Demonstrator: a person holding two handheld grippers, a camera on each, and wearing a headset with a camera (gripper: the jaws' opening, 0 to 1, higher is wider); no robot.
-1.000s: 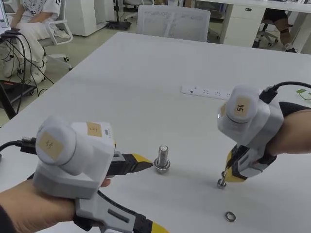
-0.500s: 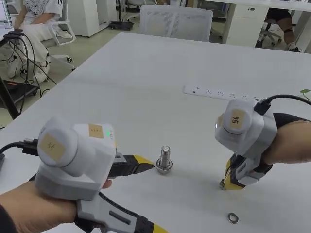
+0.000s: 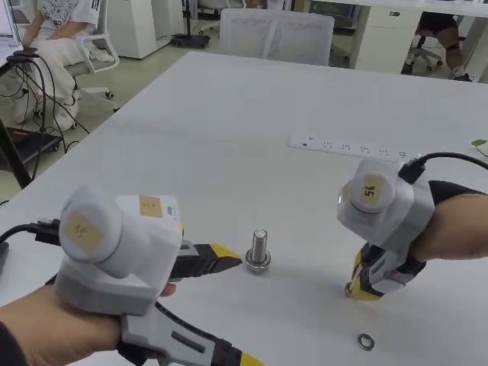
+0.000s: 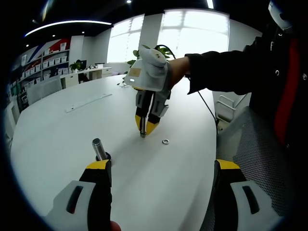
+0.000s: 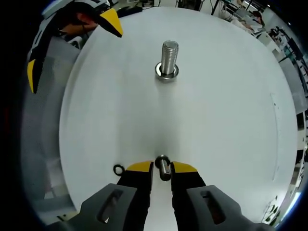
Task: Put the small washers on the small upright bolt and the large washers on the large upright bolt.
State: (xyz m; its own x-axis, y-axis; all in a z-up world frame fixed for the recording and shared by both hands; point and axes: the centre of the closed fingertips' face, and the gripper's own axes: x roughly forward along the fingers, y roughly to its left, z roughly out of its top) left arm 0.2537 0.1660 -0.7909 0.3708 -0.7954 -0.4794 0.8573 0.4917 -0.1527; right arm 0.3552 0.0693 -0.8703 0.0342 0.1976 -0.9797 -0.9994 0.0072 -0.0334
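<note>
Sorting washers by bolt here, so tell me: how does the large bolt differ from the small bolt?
The large bolt is much thicker than the small bolt. The large bolt stands free, with a wider ring at its base; the small bolt sits close between the right gripper's jaws. Both are silver and stand upright on the white table.

The left gripper (image 4: 162, 166) and right gripper (image 3: 354, 287) are wearing grey housings, tan stickers (image 3: 79, 229) and yellow-tipped black jaws. A black cable (image 3: 450, 157) and a black sleeve (image 4: 226, 72) are trailing behind the right one.
</note>
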